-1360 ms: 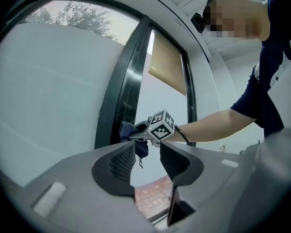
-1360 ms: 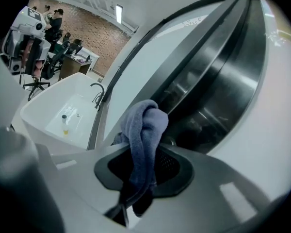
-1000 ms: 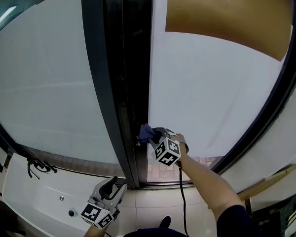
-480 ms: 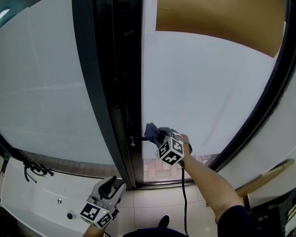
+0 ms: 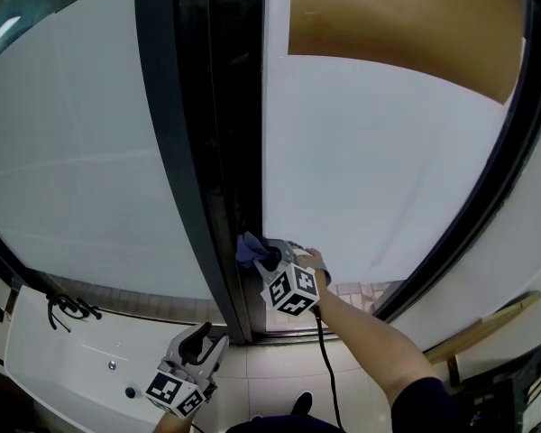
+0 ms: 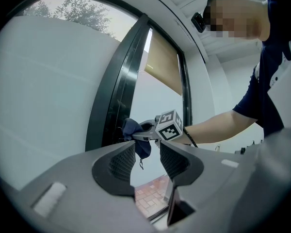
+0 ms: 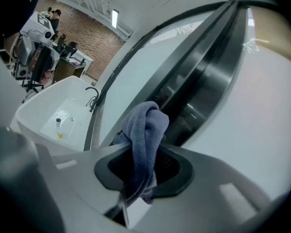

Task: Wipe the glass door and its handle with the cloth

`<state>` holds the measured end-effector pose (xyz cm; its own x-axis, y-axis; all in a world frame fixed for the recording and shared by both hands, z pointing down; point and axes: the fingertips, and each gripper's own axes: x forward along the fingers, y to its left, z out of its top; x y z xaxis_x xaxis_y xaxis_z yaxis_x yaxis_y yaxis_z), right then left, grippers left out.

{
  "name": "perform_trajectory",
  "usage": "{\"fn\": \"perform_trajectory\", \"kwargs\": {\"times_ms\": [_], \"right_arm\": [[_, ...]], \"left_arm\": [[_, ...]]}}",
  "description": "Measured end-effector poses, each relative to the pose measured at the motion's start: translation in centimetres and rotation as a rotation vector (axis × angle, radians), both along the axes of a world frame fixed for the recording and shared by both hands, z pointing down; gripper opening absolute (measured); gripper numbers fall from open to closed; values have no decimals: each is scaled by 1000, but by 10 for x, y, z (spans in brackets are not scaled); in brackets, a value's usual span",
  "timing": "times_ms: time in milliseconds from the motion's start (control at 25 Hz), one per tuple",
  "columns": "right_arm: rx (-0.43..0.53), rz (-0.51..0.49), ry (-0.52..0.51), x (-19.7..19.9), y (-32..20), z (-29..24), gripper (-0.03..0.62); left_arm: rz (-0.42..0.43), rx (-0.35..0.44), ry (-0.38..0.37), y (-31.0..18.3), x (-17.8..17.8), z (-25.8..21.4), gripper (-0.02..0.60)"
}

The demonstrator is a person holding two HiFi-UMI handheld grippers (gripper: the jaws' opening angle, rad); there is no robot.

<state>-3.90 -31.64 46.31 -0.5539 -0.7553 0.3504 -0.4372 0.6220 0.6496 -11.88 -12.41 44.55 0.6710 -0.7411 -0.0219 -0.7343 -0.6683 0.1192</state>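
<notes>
- The blue cloth [image 7: 145, 130] is pinched by the right gripper [image 7: 144, 171], its jaws closed on it, and bunched so a padded fold leads.
- That fold is pressed low against the dark frame [image 5: 198, 152] at the edge of the glass door [image 5: 388, 170], probably where the handle sits. The handle itself cannot be made out.
- The left gripper [image 6: 148, 160] is held low and well apart, with its jaws open and empty, leaving the wiping side free.

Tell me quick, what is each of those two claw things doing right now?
Left gripper: open, holding nothing.
Right gripper: shut on the blue cloth.
</notes>
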Motion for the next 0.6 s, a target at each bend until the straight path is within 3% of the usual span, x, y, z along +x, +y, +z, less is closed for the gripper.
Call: {"fn": "perform_trajectory", "kwargs": {"times_ms": [240, 600], "right_arm": [[-1, -1, 107, -33, -9, 28, 84], [14, 13, 134, -12, -11, 37, 84]], "left_arm": [[-26, -6, 1, 3, -6, -1, 155], [-34, -11, -1, 2, -9, -2, 155]]}}
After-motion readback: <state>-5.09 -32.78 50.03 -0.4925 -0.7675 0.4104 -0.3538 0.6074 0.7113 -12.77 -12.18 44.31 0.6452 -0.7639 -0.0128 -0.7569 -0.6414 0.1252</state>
